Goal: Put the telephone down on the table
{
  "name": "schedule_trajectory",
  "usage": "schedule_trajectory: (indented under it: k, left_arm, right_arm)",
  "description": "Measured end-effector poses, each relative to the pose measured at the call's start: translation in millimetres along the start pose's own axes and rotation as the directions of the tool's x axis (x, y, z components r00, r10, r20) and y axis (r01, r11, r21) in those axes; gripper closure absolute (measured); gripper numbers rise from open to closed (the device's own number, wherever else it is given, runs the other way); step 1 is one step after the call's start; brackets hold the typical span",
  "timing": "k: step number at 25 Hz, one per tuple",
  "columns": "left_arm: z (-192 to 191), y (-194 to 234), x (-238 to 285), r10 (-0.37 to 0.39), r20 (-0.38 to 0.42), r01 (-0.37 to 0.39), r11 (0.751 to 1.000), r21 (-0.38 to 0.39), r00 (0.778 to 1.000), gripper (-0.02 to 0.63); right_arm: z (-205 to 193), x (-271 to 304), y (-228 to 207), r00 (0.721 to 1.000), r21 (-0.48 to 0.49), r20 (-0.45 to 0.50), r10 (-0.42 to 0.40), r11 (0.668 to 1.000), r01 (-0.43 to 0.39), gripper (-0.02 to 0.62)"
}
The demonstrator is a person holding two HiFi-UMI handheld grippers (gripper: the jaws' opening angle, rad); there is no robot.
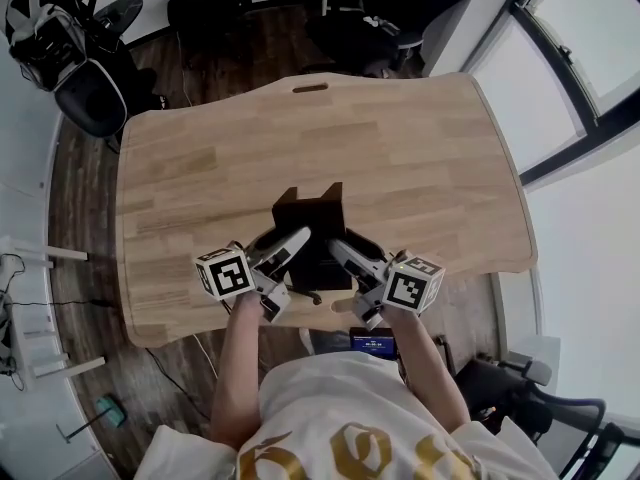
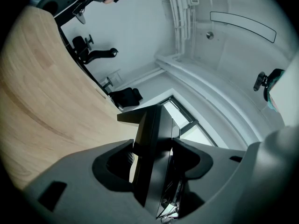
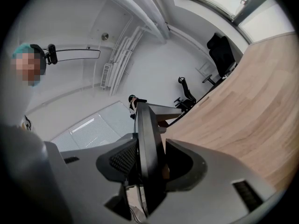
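The black telephone (image 1: 311, 225) is held over the near middle of the wooden table (image 1: 400, 148), with a gripper clamped on each side. My left gripper (image 1: 293, 243) is shut on its left flank and my right gripper (image 1: 340, 250) on its right flank. In the left gripper view the telephone (image 2: 152, 143) stands edge-on between the pads of the left gripper (image 2: 152, 155), above the table (image 2: 42, 106). In the right gripper view the telephone (image 3: 148, 139) is pinched the same way in the right gripper (image 3: 150, 160), beside the table (image 3: 252, 115). Whether its base touches the wood is hidden.
Black office chairs stand beyond the table's far edge (image 1: 90, 93) (image 1: 370, 23). A window (image 1: 580, 38) runs along the right. The table has a cable slot (image 1: 310, 88) at its far side. A small device with a blue screen (image 1: 372, 345) sits below the near edge.
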State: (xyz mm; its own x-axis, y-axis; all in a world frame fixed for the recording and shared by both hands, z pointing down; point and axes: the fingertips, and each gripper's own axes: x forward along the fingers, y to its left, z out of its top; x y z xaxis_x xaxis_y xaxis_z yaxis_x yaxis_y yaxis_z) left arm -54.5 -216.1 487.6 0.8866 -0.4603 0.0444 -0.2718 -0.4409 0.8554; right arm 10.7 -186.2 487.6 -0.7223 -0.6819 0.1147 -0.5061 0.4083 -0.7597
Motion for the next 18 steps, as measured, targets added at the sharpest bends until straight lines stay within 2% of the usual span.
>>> schedule_trajectory:
  k: [18]
  left_arm:
    - [10.7,70.3,30.1,0.054,-0.016,-0.055,0.993,-0.108,0.998,0.366]
  right_arm:
    - [1.7,40.2,-64.3,0.996,0.078,-0.079,-0.034,0.996,0.041,0.413]
